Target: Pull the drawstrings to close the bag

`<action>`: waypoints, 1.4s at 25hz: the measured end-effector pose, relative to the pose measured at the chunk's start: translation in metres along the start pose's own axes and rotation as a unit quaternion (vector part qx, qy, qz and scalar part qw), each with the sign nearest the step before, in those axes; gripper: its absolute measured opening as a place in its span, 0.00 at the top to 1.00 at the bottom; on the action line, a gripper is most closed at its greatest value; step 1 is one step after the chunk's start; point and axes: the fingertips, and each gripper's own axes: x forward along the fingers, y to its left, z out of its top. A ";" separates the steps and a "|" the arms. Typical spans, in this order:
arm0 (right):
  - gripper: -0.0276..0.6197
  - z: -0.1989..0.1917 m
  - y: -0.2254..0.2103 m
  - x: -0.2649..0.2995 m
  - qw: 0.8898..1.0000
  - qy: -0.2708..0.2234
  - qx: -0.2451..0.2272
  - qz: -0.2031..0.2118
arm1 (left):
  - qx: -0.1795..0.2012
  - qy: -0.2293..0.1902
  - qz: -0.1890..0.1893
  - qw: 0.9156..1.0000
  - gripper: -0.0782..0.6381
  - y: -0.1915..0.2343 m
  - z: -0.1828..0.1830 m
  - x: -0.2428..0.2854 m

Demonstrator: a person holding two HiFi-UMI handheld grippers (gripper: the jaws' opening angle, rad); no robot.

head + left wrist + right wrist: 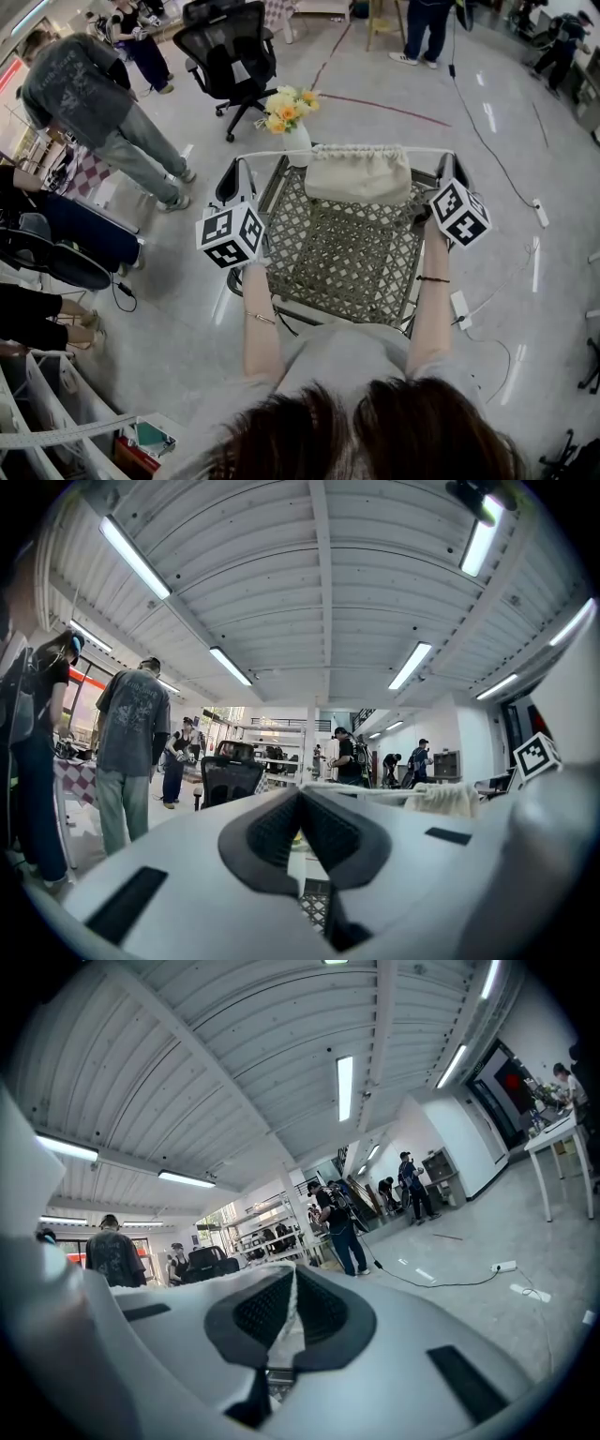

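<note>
Both grippers are pinching the drawstring (281, 153) taut.
The cream bag (359, 176) is lying at the woven table's (337, 258) far edge (flower vase (296, 142) just beside), while left gripper (300, 794) and right gripper (293, 1277) are pressing their pads together on its ends.

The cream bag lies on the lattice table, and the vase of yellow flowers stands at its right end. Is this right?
No. The head view shows the vase of yellow flowers at the bag's left end; the rest holds.
</note>
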 end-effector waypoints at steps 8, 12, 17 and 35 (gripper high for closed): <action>0.92 0.000 -0.003 -0.002 1.000 -0.001 0.004 0.002 | -0.002 -0.001 0.002 1.000 0.85 0.000 -0.001 -0.004; 0.92 -0.001 -0.001 -0.004 1.000 0.001 0.001 0.010 | -0.001 0.000 0.007 1.000 0.85 0.002 -0.001 -0.007; 0.92 0.002 0.005 -0.007 1.000 -0.001 -0.015 0.026 | 0.007 -0.002 0.011 1.000 0.85 0.003 0.002 -0.013; 0.92 -0.004 0.012 -0.014 0.998 0.008 -0.033 0.044 | 0.020 0.002 0.010 1.000 0.85 0.007 0.001 -0.024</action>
